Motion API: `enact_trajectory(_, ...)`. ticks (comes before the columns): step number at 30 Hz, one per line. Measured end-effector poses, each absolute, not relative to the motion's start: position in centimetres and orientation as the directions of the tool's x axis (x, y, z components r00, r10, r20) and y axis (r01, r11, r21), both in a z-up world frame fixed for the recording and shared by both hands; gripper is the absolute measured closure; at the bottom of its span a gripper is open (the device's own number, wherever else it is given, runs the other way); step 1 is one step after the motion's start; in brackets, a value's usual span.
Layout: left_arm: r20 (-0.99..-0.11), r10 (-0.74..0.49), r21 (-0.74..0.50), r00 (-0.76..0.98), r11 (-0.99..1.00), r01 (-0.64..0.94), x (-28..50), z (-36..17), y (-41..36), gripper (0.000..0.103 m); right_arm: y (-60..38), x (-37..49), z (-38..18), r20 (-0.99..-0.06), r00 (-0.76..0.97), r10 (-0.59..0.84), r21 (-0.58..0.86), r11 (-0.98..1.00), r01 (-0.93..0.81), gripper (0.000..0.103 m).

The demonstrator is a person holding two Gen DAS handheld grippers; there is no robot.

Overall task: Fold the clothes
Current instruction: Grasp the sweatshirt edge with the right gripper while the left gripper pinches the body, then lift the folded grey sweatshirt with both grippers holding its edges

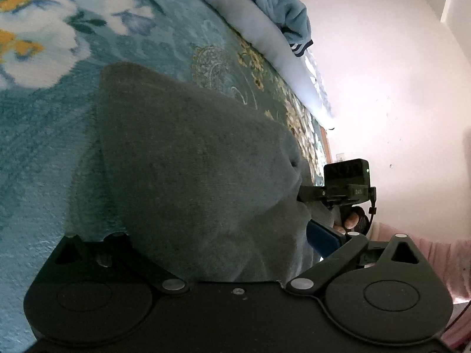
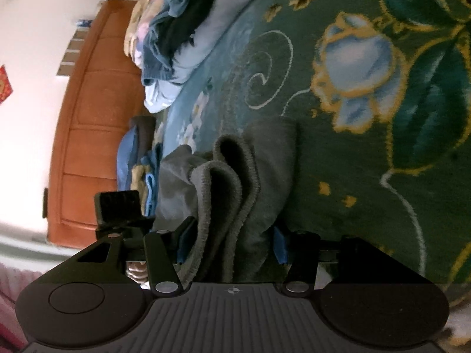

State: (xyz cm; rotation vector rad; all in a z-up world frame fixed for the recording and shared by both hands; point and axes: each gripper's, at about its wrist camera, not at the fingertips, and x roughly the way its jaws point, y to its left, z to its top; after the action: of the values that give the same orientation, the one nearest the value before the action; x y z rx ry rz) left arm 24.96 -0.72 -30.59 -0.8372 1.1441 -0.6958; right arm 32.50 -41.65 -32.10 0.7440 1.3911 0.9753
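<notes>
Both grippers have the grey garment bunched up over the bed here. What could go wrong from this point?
The grey garment sits in thick doubled layers in the right gripper; a layer could slip out and spoil the fold. In the left wrist view it drapes over the left gripper, hiding the grip. The unfolded clothes pile lies nearby and could get dragged.

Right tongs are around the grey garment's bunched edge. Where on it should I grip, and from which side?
Grip the doubled ribbed hem of the grey garment, coming in along the bed from its open end, where the right tongs already straddle the folds. The stacked layers stand on edge there, so one pinch probably catches them all. The flat body on the floral bedspread offers no such ridge.
</notes>
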Motion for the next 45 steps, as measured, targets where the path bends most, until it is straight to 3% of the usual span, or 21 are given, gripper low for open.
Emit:
enact_trajectory(3,-0.507,-0.817,-0.843,0.277,0.536,0.039,24.9,-30.4,-0.5,0.011,-41.6,32.3,-31.8,-0.463,-0.071,0.883,0.883,0.452,-0.127,0.053)
enact_trajectory(7,-0.532,-0.789,-0.835,0.307,0.549,-0.034,24.6,-31.1,0.7,0.048,-41.7,32.1,-31.5,-0.486,-0.059,0.872,0.870,0.476,-0.126,0.052)
enact_trajectory(12,-0.565,-0.748,-0.805,0.348,0.593,-0.034,23.8,-30.5,0.4,0.049,-40.7,32.0,-31.2,-0.534,-0.042,0.844,0.842,0.527,-0.118,0.052)
enact_trajectory(22,-0.590,-0.691,-0.765,0.418,0.644,-0.013,22.7,-28.3,-0.2,0.064,-39.3,30.9,-28.2,-0.653,0.030,0.757,0.750,0.652,-0.116,0.074)
enact_trajectory(31,-0.582,-0.663,-0.744,0.471,0.668,0.021,20.2,-23.5,0.4,0.066,-38.3,29.6,-24.1,-0.670,0.071,0.739,0.723,0.671,-0.164,0.075)
enact_trajectory(45,-0.565,-0.618,-0.737,0.547,0.676,0.002,12.6,-12.9,5.2,0.066,-32.1,23.2,-12.7,-0.672,0.089,0.735,0.698,0.669,-0.254,0.075)
